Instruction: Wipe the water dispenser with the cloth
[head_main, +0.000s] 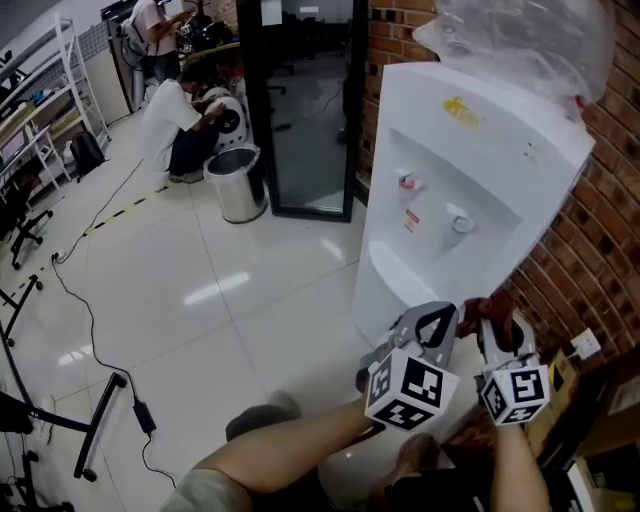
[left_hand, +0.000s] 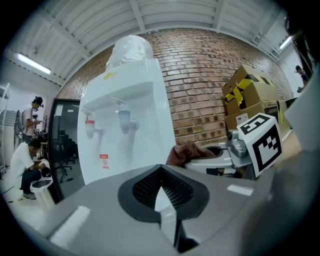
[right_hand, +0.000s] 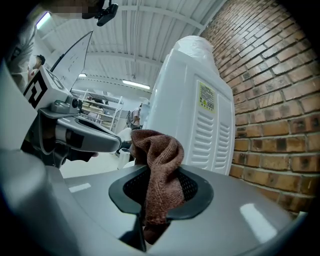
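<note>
Head view looks steeply down; gripper views share the nearby water dispenser (head_main: 480, 150).

The left gripper's (left_hand: 161, 172) jaws sat together with nothing between them, facing the white water dispenser (left_hand: 125, 150) with its red tap (left_hand: 90, 125) and pale tap (left_hand: 125, 120). Just beside the dispenser's right edge, the right gripper (left_hand: 200, 159) pinched a brown cloth (left_hand: 187, 151). Cardboard boxes (left_hand: 250, 97) stood behind, against the brick wall (left_hand: 200, 85).

A workshop-like lab hall is indicated: a bare brick wall (head_main: 605, 225), a glossy tiled floor (head_main: 230, 300) crossed by loose cables (head_main: 90, 310), metal storage racks (head_main: 45, 115), stacked cardboard boxes (left_hand: 252, 97) and a tube light (left_hand: 32, 63) under a ribbed metal ceiling (left_hand: 165, 12) are seen. Equipment is being worked on by a crouching person (head_main: 175, 125) beside a steel bin (head_main: 236, 185).
</note>
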